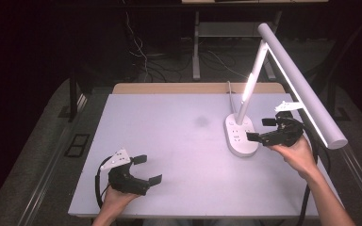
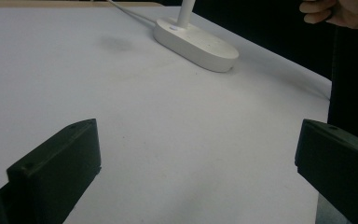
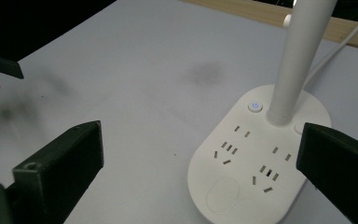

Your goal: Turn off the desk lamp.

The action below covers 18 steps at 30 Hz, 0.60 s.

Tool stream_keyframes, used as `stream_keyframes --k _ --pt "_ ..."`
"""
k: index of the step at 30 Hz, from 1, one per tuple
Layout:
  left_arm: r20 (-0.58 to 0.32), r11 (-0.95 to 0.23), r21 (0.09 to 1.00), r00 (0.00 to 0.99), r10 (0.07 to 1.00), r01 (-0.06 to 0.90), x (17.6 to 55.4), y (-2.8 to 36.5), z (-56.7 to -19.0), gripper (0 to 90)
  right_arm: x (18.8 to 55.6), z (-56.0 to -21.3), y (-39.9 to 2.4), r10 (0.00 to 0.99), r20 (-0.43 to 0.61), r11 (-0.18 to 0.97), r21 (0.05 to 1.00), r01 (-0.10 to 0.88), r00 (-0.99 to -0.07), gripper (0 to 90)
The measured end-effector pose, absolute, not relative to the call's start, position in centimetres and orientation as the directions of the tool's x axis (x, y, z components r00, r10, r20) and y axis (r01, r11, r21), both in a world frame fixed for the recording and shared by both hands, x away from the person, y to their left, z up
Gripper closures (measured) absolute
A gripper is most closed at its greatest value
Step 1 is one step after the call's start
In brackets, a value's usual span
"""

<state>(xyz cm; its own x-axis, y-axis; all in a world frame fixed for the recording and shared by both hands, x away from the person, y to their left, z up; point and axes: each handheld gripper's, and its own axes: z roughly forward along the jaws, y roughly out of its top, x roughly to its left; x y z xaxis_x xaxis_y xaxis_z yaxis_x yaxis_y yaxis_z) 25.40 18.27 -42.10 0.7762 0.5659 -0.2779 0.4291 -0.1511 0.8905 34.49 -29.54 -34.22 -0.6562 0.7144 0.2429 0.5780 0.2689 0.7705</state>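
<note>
A lab: bare white table (image 1: 169,141), loose floor cables (image 1: 139,52), dark surroundings.

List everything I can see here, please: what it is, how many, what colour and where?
Table: one, pale grey top with a wooden far edge, centre.
Lamp: one, white, lit, far right of the table; its oval base has sockets and a small button.
Cord: one, white, running from the base over the far edge.
Smudge: one, dark, on the table left of the base.
Floor cables: several, dark, beyond the table.
Left gripper: one, black, open, near left.
Right gripper: one, black, open, beside the base.
Hands: two, holding the grippers.
</note>
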Motion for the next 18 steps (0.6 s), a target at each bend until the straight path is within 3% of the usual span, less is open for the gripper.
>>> stream_keyframes --k 18 --pt "-0.281 -0.147 0.890 0.774 0.567 0.431 25.5 18.4 -42.1 0.0 37.8 -36.4 -31.1 0.740 0.279 0.225 0.754 0.617 -0.612 0.7"
